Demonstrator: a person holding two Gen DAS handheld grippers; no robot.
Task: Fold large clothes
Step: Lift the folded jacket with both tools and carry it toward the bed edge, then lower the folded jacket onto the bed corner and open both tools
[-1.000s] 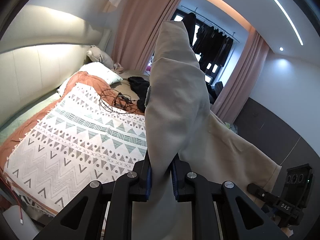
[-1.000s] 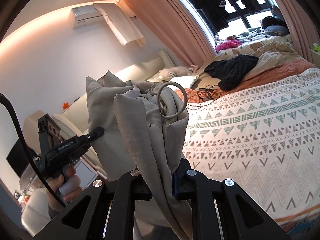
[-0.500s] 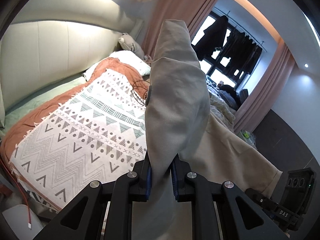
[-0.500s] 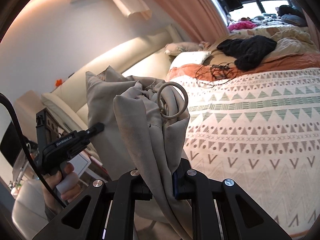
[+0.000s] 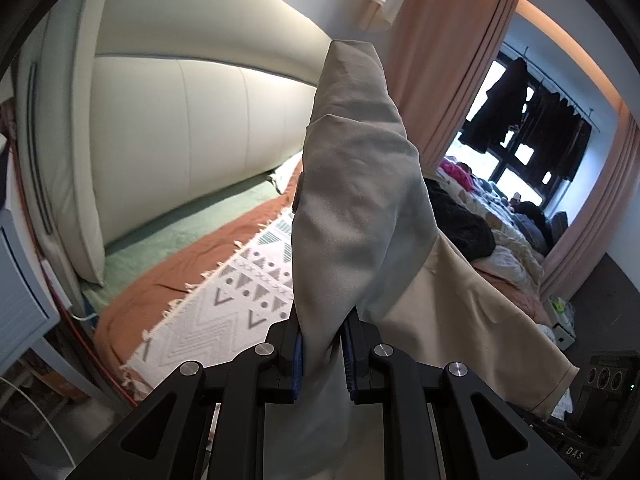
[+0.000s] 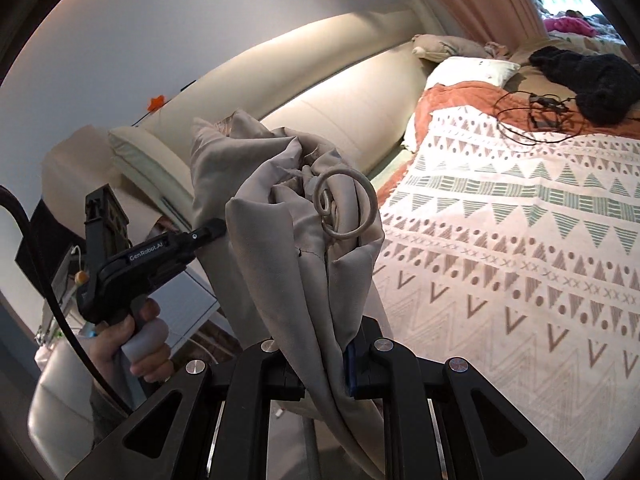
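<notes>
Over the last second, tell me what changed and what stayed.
Both views swung toward the cream headboard, which now fills more of each picture, while the window slid right. Nothing was gripped or released: the left hand-held gripper and right hand-held gripper stay clamped on the beige garment.

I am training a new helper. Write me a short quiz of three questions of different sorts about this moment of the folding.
1. True or false: both grippers are shut on the beige garment.
2. Multiple choice: what hangs on the cloth above the right gripper? A) a button B) a ring C) a zipper
3. Short answer: what lies on the bed's far end beside the white pillow?

Key
1. True: the left gripper pinches the cloth too.
2. B, the ring.
3. A black garment, with a black cable near it.
</notes>
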